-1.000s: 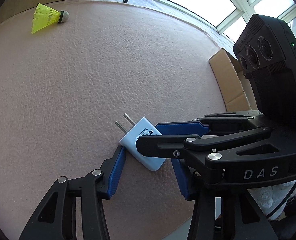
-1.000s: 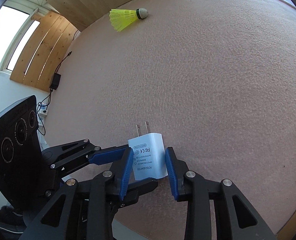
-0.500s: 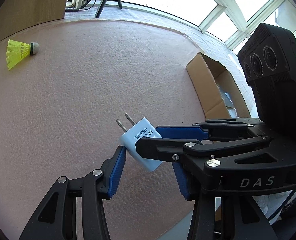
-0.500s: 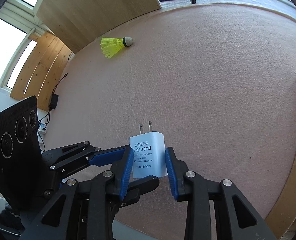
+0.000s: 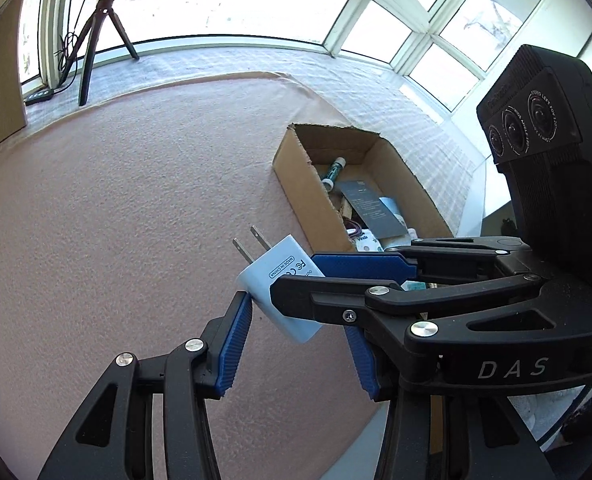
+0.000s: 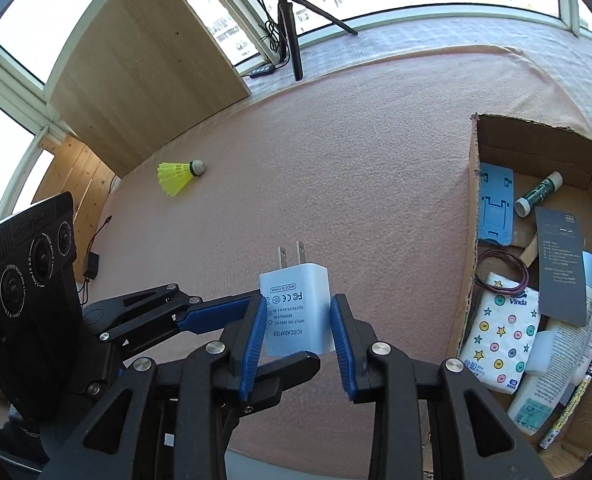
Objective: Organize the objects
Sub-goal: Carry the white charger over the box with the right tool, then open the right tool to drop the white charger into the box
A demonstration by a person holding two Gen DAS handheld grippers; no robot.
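Note:
A white AC plug adapter [image 6: 296, 308] with two prongs is clamped between the blue pads of my right gripper [image 6: 298, 330], lifted above the pink tabletop. In the left wrist view the same adapter [image 5: 282, 290] sits between the open fingers of my left gripper [image 5: 296, 332], whose left pad [image 5: 234, 344] touches its edge; the right gripper crosses in front. A yellow shuttlecock [image 6: 178, 174] lies at the far left of the table. An open cardboard box [image 6: 474, 208] stands at the right and holds several items.
The box [image 5: 296, 184] holds a tissue pack [image 6: 500, 336], a blue phone stand [image 6: 496, 208], a glue stick [image 6: 538, 194], a dark card and bottles. A tripod [image 6: 290, 20] and wooden boards [image 6: 144, 76] stand beyond the table's far edge.
Both grippers have risen and swung right with the adapter still held. The cardboard box has come into full view, and the shuttlecock has slid toward the left edge.

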